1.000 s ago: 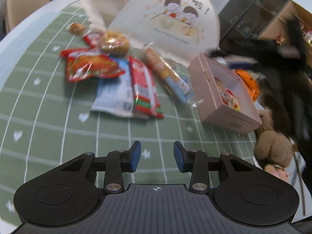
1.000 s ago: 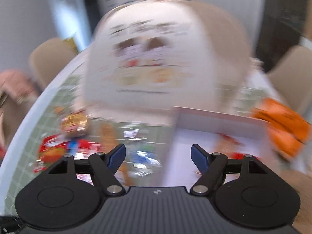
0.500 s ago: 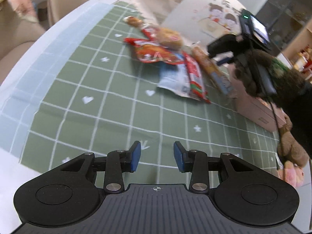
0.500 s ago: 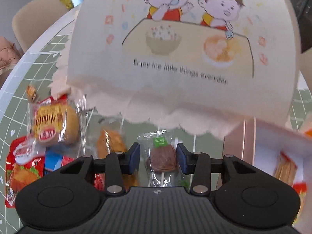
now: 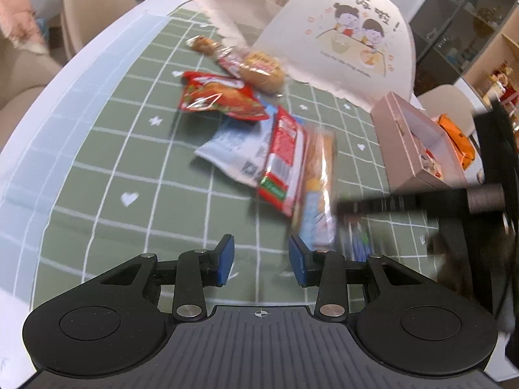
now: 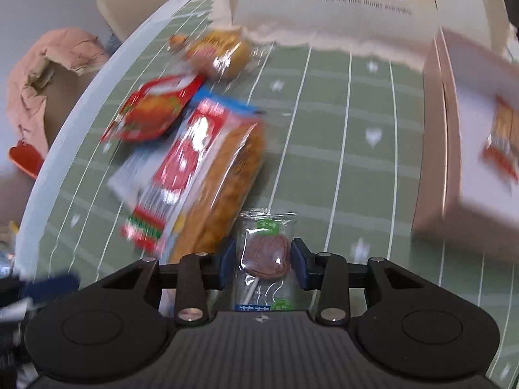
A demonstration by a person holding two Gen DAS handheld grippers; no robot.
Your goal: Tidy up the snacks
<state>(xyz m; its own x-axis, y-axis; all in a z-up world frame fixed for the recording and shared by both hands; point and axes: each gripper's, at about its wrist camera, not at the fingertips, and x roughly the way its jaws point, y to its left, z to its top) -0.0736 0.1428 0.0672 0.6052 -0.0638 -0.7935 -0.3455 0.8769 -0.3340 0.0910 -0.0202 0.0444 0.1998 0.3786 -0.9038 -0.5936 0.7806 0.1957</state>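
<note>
Several snack packets lie on the green grid mat [image 5: 136, 149]: a red packet [image 5: 220, 99], a white-blue packet [image 5: 238, 149], a red-white packet [image 5: 283, 159], a long biscuit pack [image 5: 319, 175] and a round bun [image 5: 262, 71]. The pink box [image 5: 412, 142] stands at the right with a snack inside [image 6: 501, 139]. My right gripper [image 6: 262, 261] has its pads on both sides of a clear-wrapped brown lollipop [image 6: 266, 256] and looks shut on it. My left gripper [image 5: 261, 259] is open and empty above the mat, near the biscuit pack's end.
A pale paper bag with a cartoon print [image 5: 353, 42] stands behind the snacks. An orange packet [image 5: 457, 139] lies beyond the box. Chairs [image 5: 94, 9] stand past the table's white edge. The right gripper's black body [image 5: 486, 201] is in the left wrist view.
My right gripper has drawn back towards the near side with the lollipop between its pads. My left gripper has swung right, closer to the snack pile.
</note>
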